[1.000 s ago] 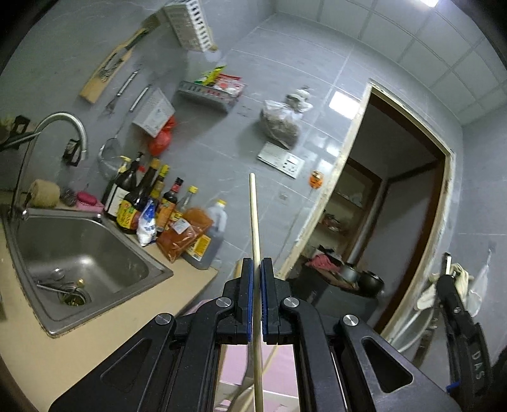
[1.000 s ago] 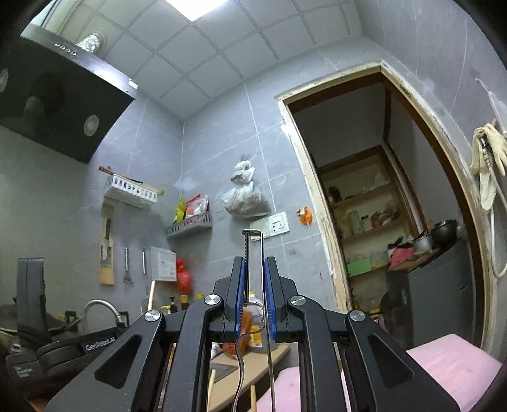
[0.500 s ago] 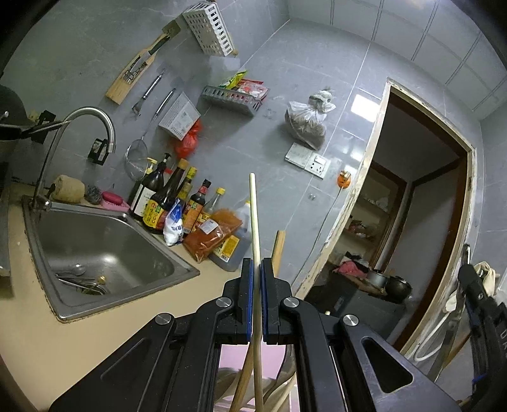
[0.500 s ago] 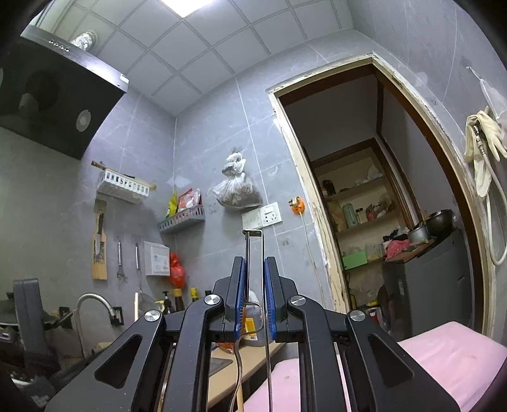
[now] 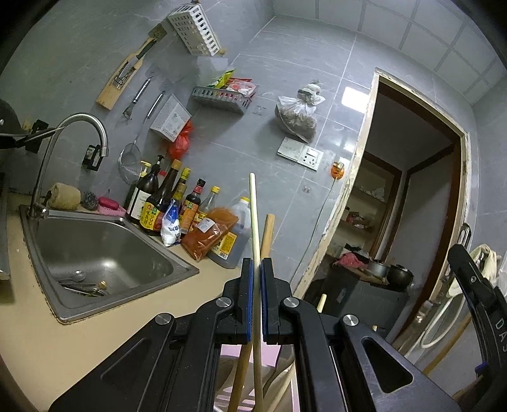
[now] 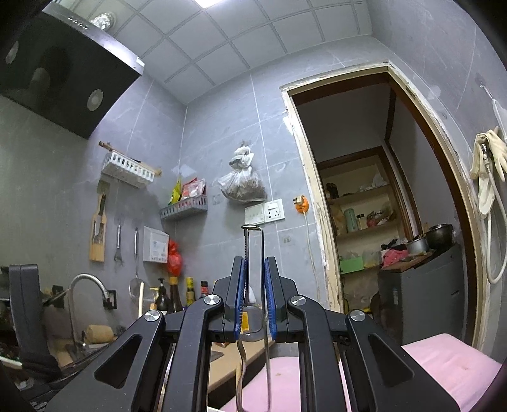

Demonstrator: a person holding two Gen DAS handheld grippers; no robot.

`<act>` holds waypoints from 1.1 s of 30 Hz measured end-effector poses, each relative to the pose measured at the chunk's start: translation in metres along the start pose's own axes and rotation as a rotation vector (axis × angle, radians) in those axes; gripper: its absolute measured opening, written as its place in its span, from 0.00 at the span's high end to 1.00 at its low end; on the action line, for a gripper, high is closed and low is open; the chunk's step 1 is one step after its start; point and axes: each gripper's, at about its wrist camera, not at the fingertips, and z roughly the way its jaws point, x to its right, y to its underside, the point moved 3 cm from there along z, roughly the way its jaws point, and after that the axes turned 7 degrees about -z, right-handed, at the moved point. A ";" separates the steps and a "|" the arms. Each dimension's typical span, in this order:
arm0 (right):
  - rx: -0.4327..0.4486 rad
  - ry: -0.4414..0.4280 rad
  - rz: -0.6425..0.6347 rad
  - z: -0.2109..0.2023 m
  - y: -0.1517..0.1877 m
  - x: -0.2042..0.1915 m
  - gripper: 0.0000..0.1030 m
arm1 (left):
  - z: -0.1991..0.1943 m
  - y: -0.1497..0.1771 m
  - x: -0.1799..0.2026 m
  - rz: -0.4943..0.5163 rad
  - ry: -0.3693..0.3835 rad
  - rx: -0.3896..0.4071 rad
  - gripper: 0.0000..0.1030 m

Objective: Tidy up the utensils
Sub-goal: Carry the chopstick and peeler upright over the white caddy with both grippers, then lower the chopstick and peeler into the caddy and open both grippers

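Note:
My left gripper (image 5: 256,266) is shut on a thin pale chopstick (image 5: 253,218) that stands upright between its blue pads. A thicker wooden handle (image 5: 267,231) leans just behind it, and another pale stick tip (image 5: 321,302) shows lower right. My right gripper (image 6: 254,269) is shut on a metal wire utensil handle (image 6: 253,247), a rectangular loop that rises above the fingertips. What lies below both grippers is mostly hidden by the gripper bodies. The right gripper's body (image 5: 475,294) shows at the right edge of the left wrist view.
A steel sink (image 5: 95,253) with a tap (image 5: 82,126) is set in the beige counter (image 5: 79,342) at left. Sauce bottles (image 5: 171,202) stand against the grey wall. A white wall basket (image 5: 195,28) hangs above. A pink surface (image 6: 443,358) lies below. The doorway (image 6: 374,206) is at right.
The left gripper has drawn back and tilted, so the sink and bottles shifted right and the thicker wooden handle came into view. The right gripper's view barely shifted. Both grips are unchanged.

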 end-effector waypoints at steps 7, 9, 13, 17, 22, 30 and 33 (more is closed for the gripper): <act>0.005 -0.014 -0.011 -0.005 -0.003 -0.002 0.90 | -0.002 0.006 0.006 0.030 0.013 -0.004 0.98; 0.009 -0.018 -0.026 -0.009 -0.006 -0.004 0.90 | -0.001 0.007 0.006 0.033 0.015 -0.010 0.98; -0.014 -0.024 -0.053 -0.012 -0.004 -0.008 0.90 | -0.001 0.009 0.005 0.037 0.018 -0.021 0.98; -0.048 -0.026 -0.064 -0.009 0.000 -0.010 0.90 | -0.002 0.012 0.006 0.054 0.019 -0.025 0.98; -0.079 -0.030 -0.058 -0.008 0.006 -0.010 0.90 | -0.005 0.019 0.011 0.098 0.025 -0.021 0.98; -0.127 -0.038 -0.045 -0.003 0.013 -0.008 0.90 | -0.009 0.031 0.019 0.160 0.045 -0.035 0.98; -0.137 -0.043 -0.040 -0.002 0.015 -0.007 0.90 | -0.009 0.033 0.018 0.160 0.050 -0.050 0.98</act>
